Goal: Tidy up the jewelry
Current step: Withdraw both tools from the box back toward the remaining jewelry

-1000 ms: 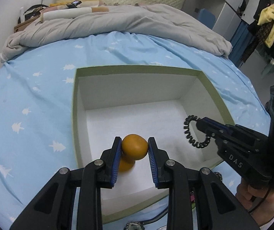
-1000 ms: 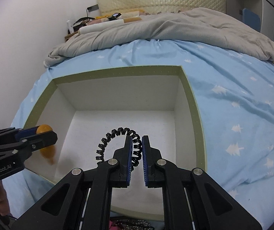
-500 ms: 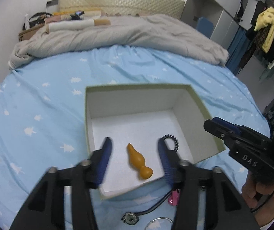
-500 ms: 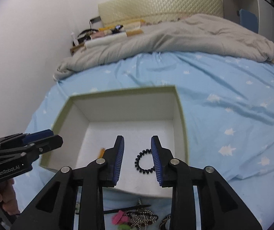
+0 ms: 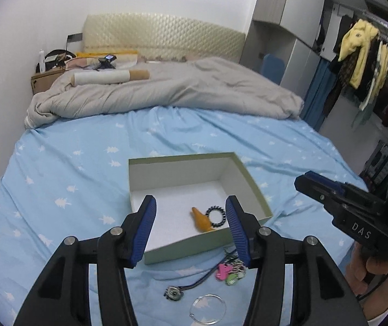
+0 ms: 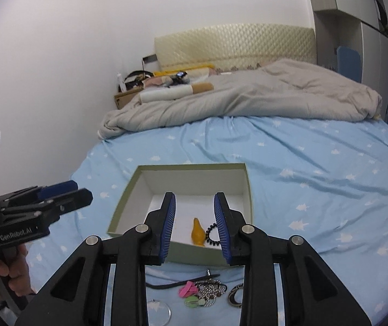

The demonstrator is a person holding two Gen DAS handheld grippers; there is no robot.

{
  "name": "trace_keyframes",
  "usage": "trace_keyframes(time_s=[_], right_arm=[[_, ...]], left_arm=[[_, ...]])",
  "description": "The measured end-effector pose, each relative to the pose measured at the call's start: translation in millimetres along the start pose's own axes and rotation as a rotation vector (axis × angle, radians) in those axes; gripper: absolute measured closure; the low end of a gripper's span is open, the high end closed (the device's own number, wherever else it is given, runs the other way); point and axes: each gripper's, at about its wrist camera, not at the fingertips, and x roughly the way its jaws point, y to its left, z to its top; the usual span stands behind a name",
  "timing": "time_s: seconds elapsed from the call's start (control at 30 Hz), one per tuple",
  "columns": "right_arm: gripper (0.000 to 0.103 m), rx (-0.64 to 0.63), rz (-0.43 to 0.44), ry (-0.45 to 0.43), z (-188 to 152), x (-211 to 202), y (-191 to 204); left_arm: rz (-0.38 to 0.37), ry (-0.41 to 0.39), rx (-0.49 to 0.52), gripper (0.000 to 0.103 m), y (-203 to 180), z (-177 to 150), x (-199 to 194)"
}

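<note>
An open green box (image 5: pixel 183 157) with a white inside sits on the blue star-print sheet. On its floor, near the front wall, an orange gourd-shaped pendant (image 5: pixel 200 220) lies beside a black spiral hair tie (image 5: pixel 215 214); both also show as the pendant (image 6: pixel 197 232) and tie (image 6: pixel 212 235). My left gripper (image 5: pixel 189 201) hovers open and empty above the box's front edge. At about the same height my right gripper (image 6: pixel 194 197) is open too, with a narrower gap and nothing in it. Each gripper shows in the other's view: right (image 5: pixel 310 182), left (image 6: pixel 82 190).
Loose jewelry lies on the sheet in front of the box: pink and green charms (image 6: pixel 188 289), a bead chain (image 6: pixel 210 290), a black cord (image 6: pixel 166 285), a clear bangle (image 5: pixel 207 308), a round pendant (image 5: pixel 174 293). A grey duvet (image 5: pixel 180 89) covers the far bed. Wardrobe and hanging clothes (image 5: pixel 356 54) stand right.
Both grippers opened and let go: the orange pendant and the black hair tie now lie in the box. Both hands rose and drew back, so the box looks smaller.
</note>
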Motion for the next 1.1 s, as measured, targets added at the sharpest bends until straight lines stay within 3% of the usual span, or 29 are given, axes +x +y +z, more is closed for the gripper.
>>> trace_keyframes(time_s=[0.37,0.67,0.9,1.1], right_arm=[[0.075,-0.012,0.008,-0.121,-30,-59,11],[0.075,-0.001,-0.008,-0.174,-66,-83,15],[0.075,-0.010,-0.016,-0.193,-99,-85,16],[0.075,-0.001,-0.018,-0.156,-130,-81,16]], left_arm=[[0.015,-0.086,0.054,0.049,-25,-39,-50],[0.040,-0.126,0.032,0.049,-26,-82,-68],[0.055,-0.104,0.005,0.049,-19,-121,-63],[0.052,-0.073,-0.023,0.050,-12,-152,-53]])
